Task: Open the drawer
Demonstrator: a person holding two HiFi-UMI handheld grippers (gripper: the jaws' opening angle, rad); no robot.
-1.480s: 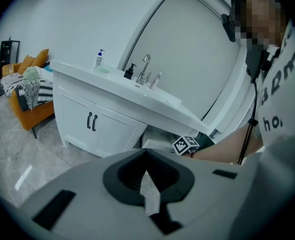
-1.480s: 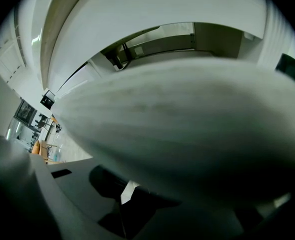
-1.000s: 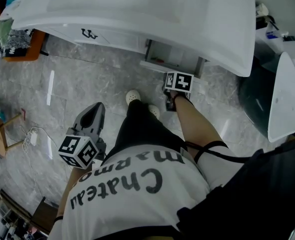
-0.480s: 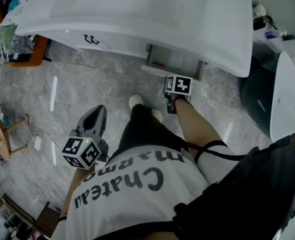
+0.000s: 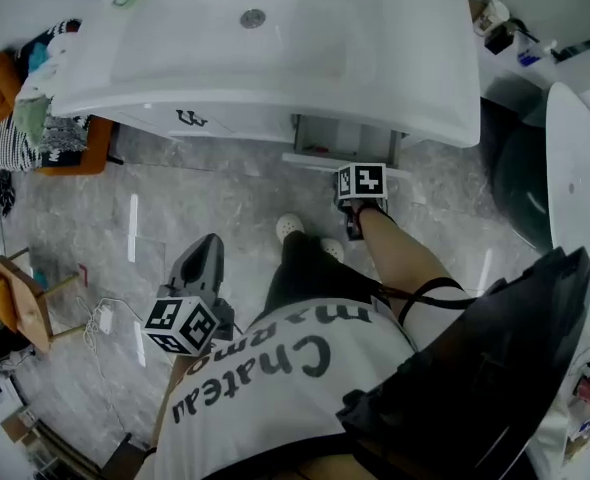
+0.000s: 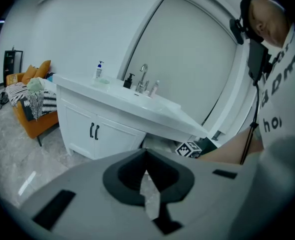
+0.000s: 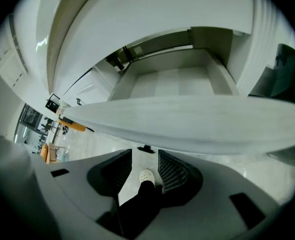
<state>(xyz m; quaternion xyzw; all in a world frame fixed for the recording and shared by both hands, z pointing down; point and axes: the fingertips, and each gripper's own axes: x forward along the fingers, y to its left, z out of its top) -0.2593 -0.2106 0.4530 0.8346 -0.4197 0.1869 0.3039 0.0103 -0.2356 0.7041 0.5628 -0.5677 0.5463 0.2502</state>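
Under the right part of a white vanity [image 5: 275,48], the drawer [image 5: 313,159] stands pulled out. In the right gripper view its pale front panel [image 7: 197,126] crosses the frame and the bare drawer box [image 7: 172,81] shows beyond. A small black handle [image 7: 146,148] sits just past my right gripper [image 7: 145,160], whose jaws are opening; no pad presses on it. My right gripper [image 5: 353,223] hangs at the drawer front, pointing steeply down. Off to the left, over the floor, my left gripper [image 5: 209,243] is shut [image 6: 146,154] with nothing in it.
Left of the drawer are cabinet doors with black handles [image 5: 192,120]. An orange sofa with clothes [image 5: 35,128] and a wooden stool [image 5: 20,303] stand at the left. A dark bin [image 5: 515,183] and a white fixture [image 5: 575,168] crowd the right. My white shoes [image 5: 290,228] are below the drawer.
The head view has swung so more of the sink top shows. The right gripper stays at the drawer front, and the drawer stands out about as far as before.
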